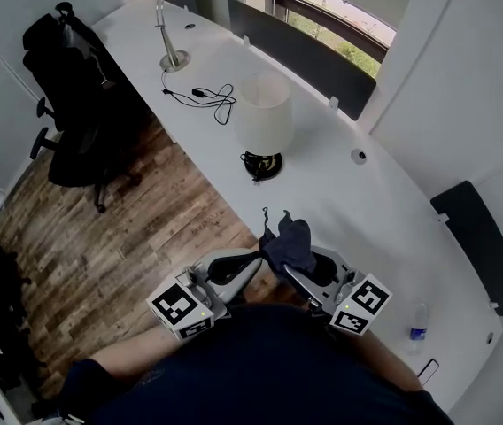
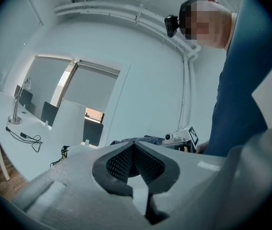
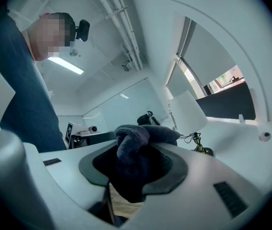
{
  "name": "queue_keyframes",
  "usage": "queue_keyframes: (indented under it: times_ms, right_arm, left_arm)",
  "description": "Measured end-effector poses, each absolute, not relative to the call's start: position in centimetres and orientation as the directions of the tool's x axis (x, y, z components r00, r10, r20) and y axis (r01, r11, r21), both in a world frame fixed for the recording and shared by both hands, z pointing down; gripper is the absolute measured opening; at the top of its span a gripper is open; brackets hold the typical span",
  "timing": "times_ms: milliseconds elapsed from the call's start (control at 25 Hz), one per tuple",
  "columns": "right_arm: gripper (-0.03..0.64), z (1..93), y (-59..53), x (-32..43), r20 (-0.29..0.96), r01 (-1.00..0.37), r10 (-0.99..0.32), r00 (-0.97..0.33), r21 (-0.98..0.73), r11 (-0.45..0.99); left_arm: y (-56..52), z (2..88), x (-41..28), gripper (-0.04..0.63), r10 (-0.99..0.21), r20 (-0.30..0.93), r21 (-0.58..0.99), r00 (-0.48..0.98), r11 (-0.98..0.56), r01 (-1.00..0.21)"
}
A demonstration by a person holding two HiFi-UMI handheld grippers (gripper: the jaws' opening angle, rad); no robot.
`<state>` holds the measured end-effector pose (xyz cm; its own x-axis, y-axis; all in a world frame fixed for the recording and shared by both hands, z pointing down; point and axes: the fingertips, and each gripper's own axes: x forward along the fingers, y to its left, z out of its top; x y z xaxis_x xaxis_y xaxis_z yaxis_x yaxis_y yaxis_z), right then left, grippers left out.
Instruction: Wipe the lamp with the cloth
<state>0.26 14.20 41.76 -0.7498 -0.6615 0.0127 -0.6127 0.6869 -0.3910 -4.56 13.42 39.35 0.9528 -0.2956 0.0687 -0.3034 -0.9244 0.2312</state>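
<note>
The lamp (image 1: 263,113) has a white shade and a dark round base, and stands on the long white desk (image 1: 384,228) ahead of me. It also shows in the left gripper view (image 2: 70,122) and the right gripper view (image 3: 187,111). A dark blue cloth (image 1: 289,243) bunches up between both grippers, close to my body. My right gripper (image 1: 291,268) is shut on the cloth (image 3: 135,145), which fills its jaws (image 3: 138,152). My left gripper (image 1: 256,262) has its jaws together (image 2: 133,146); the cloth (image 2: 143,140) lies just past its tips, and whether it is pinched is unclear.
A silver desk lamp (image 1: 168,27) and a black cable (image 1: 213,97) lie farther along the desk. A black office chair (image 1: 73,87) stands on the wood floor at the left. Dark dividers (image 1: 300,56) line the desk's far edge. A water bottle (image 1: 418,329) stands at the right.
</note>
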Motion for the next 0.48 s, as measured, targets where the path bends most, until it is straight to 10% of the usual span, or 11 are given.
queue_keyframes:
  times_ms: [480]
  right_arm:
    - [0.149, 39.3, 1.5, -2.8, 0.012, -0.747, -0.812, -0.583, -0.402, 0.530]
  left_arm:
    - [0.8, 36.9, -7.9, 0.006, -0.115, 0.020, 0.225, 0.993, -0.967, -0.117]
